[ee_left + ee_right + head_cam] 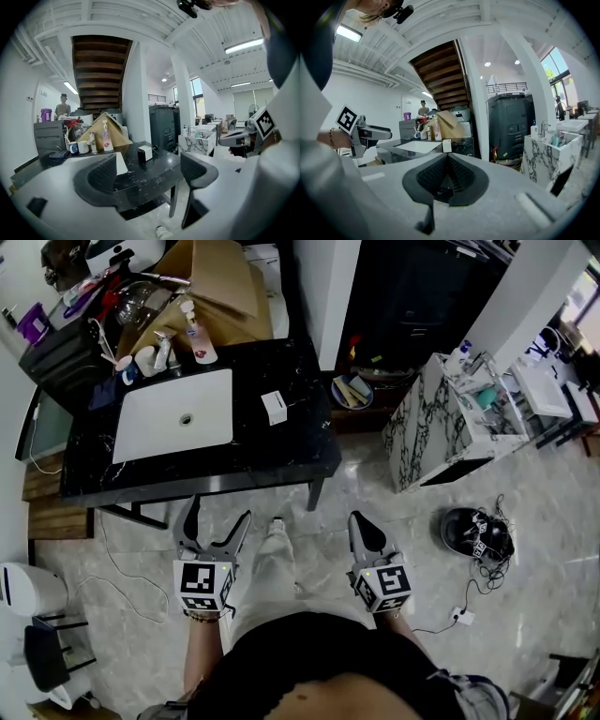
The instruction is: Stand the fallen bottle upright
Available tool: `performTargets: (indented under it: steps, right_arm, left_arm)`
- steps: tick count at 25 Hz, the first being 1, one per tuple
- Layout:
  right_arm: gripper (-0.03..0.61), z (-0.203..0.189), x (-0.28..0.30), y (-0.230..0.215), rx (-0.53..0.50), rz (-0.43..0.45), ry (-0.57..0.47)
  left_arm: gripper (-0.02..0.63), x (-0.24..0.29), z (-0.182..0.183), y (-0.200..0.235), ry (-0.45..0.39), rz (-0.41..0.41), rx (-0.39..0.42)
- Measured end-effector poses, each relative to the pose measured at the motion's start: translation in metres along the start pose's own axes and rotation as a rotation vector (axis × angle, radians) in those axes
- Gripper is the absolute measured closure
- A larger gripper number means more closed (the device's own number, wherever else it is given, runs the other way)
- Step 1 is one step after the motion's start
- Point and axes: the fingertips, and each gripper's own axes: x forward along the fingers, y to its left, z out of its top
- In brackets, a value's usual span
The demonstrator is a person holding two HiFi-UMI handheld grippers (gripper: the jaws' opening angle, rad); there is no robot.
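A clear pump bottle with a pink label stands upright at the back of the black table, beside a cardboard box. The left gripper view shows that bottle upright too, and in the right gripper view it is small and far off. Both grippers hang over the floor in front of the table, well short of the bottle. My left gripper is open with nothing between its jaws. My right gripper is shut and empty.
A white basin is set into the table, with a small white box to its right and cups behind. A marble-patterned cabinet stands at the right. A black device with cables lies on the floor.
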Motion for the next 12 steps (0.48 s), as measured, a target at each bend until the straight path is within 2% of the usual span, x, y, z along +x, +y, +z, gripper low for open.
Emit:
performTargets:
  steps: [7,12]
  right_arm:
    - [0.574,0.026,0.050,-0.020,-0.007,-0.042,-0.027]
    - [0.574,0.037,0.086,-0.035,-0.007,-0.079,-0.021]
  left_arm:
    - [0.193,0.062,0.015,0.016,0.005,-0.066,0.012]
    - [0.193,0.107,0.018,0.016,0.033,-0.148,0.018]
